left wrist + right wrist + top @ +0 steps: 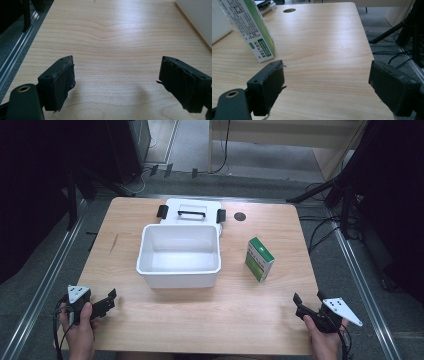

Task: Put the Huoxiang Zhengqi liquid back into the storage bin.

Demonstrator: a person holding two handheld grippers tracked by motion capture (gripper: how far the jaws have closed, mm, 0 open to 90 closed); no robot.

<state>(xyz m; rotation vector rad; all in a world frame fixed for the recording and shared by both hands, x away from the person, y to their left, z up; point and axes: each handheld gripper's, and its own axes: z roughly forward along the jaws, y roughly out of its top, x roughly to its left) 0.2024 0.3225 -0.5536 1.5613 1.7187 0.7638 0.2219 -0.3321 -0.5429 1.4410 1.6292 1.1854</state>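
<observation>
Wooden table (150,320): green box (259,259) stands ahead of gaping right claw (306,301); left claw (109,299) gapes.

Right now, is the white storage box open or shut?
Open. The white box shows its empty interior, and its lid lies flat behind it.

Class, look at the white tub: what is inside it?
Nothing shows inside the white tub: its bare floor is visible. The near wall hides the floor strip just behind it.

A pale, smooth wood-grain tabletop (200,315) carries a glossy white plastic rectangular bin (179,270) and a printed green-and-white cardboard box (259,259).
</observation>
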